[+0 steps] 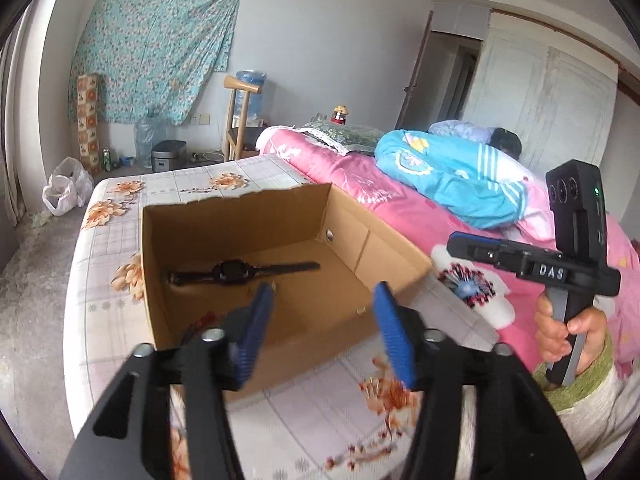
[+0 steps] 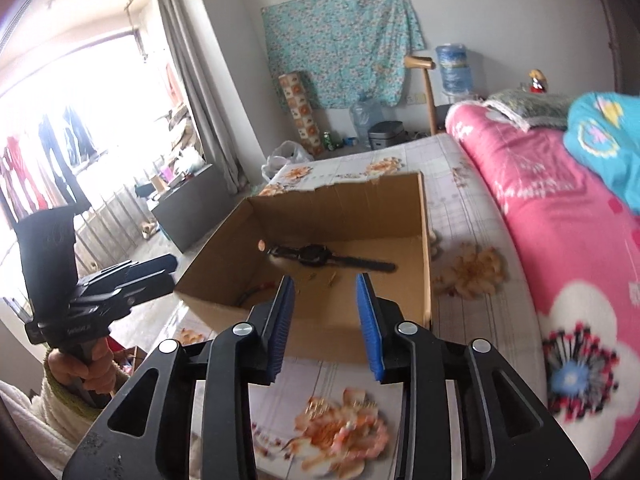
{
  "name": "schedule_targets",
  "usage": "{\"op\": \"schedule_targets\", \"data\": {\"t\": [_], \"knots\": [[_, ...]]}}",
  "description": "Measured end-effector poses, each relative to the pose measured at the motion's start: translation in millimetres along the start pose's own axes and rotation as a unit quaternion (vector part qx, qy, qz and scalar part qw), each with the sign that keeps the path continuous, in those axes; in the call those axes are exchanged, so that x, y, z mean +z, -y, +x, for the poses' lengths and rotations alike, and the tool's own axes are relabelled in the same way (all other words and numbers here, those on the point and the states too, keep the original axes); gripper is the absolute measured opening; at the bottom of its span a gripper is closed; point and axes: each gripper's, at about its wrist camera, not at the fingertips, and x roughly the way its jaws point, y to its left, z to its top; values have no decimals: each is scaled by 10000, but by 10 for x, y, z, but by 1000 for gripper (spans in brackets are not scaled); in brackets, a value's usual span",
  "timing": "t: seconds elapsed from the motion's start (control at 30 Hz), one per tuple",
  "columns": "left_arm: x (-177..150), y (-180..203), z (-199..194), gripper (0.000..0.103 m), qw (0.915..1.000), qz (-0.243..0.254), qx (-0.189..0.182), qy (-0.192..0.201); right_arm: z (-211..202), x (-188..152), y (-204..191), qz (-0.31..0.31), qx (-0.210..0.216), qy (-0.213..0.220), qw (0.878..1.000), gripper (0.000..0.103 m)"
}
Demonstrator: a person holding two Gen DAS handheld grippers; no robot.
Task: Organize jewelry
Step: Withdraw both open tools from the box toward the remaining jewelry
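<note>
While fingers gape, watch beyond, boxed.

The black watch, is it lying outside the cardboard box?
No, the black watch lies flat on the floor inside the cardboard box.

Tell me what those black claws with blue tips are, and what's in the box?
They are grabbing tools a person holds, one in each hand. Each carries a camera looking along its two fingers, so each picture comes from one tool. The left gripper and the right gripper are both open and hold nothing. Before them a cardboard box sits on a flowery bed sheet. Inside lies a black wristwatch and some small bits too tiny to name. A pink quilt lies beside it.
</note>
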Motion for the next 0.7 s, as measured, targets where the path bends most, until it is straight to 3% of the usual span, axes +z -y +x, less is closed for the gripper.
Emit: {"op": "schedule_targets", "data": {"t": [0.2,0.37,0.53,0.7], "knots": [[-485,164,-56,69,9989,29,-219,-402,-130,-426,123,508,-265,-29,9984,32],[-893,271,222,70,9950,-240,-345,-903,54,-860,258,1066,-316,-586,9921,33],[-1079,449,517,70,9937,209,237,-1077,273,-1119,184,1186,-234,-1017,9874,33],[-1107,465,683,70,9924,245,295,-1171,505,-1204,-102,699,-115,-1215,9901,30]]}}
